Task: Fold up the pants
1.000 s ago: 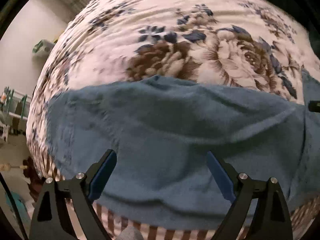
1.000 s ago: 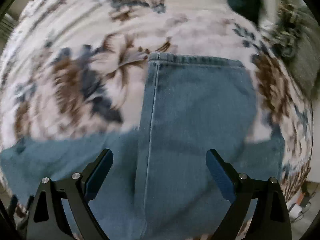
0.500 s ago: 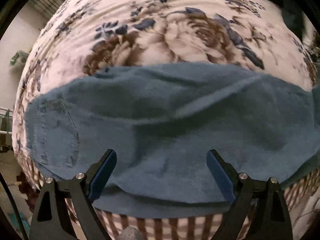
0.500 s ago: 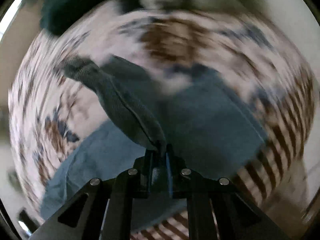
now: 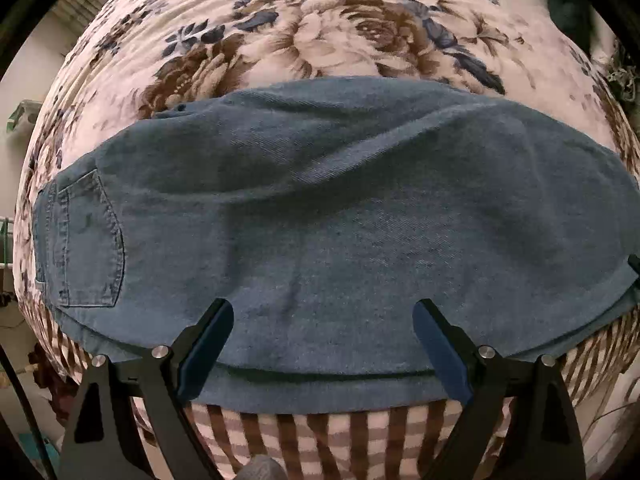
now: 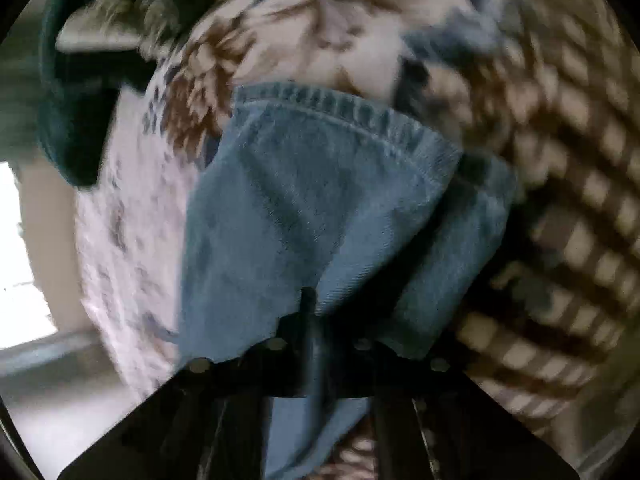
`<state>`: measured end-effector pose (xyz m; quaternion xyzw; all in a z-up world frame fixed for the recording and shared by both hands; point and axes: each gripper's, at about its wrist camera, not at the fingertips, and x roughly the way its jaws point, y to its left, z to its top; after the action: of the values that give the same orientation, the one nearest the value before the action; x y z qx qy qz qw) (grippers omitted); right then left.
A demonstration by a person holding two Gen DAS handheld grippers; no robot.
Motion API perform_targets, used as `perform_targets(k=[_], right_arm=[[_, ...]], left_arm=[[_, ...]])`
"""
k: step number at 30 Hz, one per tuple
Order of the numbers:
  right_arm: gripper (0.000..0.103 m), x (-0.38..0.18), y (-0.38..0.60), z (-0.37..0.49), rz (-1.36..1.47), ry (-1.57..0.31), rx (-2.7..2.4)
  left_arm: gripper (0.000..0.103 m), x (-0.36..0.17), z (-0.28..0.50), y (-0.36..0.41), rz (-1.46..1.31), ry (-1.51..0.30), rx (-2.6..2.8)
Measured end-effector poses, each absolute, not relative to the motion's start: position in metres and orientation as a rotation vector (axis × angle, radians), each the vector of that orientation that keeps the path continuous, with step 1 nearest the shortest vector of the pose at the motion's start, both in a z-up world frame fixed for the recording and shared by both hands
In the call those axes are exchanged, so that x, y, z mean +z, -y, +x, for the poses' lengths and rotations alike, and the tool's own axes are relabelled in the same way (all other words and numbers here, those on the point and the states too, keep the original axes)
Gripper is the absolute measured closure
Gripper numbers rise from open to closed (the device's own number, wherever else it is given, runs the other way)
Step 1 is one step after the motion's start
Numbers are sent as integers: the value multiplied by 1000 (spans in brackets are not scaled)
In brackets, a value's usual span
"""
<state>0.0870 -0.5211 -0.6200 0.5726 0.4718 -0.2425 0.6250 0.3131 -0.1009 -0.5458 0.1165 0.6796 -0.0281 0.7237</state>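
Change: right tool (image 6: pixel 310 304), spread wide a second ago, has clamped a leg end of the jeans (image 6: pixel 320 200) and swung it up off the bed (image 6: pixel 132 216).
Left view: left tool (image 5: pixel 323 334) spread, hovering over jeans (image 5: pixel 340 220) lying flat on the bed (image 5: pixel 360 32), pocket (image 5: pixel 86 240) at left.
Right view: hem (image 6: pixel 344 114) hangs blurred from the pinched fold.
Handling: denim looks limp but weighty; hems and waistband likely give the surest hold.

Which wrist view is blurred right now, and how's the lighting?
Left wrist: sharp, even soft light, fisheye bulge; jeans and floral bedspread crisp. Right wrist: heavy motion smear over bedspread and hem, bright window glare at left edge.
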Motion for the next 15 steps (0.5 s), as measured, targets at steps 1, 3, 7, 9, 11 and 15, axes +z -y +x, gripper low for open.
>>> perform_targets(k=[1, 3, 7, 9, 11, 15], right_arm=[[98, -610, 520, 87, 1282, -1082, -553], [98, -588, 513, 79, 1224, -1084, -561], [98, -583, 516, 62, 1170, -1153, -555], [94, -613, 521, 63, 1213, -1261, -525], [91, -629, 525, 64, 1270, -1290, -511], [52, -594, 501, 67, 1159, -1252, -546]], left_arm=[[11, -544, 313, 101, 252, -1498, -67], [11, -539, 310, 100, 237, -1494, -76], [11, -537, 305, 95, 211, -1501, -79], [11, -538, 302, 90, 202, -1504, -82], [11, -536, 297, 79, 177, -1498, -76], [11, -522, 291, 34, 68, -1470, -45]])
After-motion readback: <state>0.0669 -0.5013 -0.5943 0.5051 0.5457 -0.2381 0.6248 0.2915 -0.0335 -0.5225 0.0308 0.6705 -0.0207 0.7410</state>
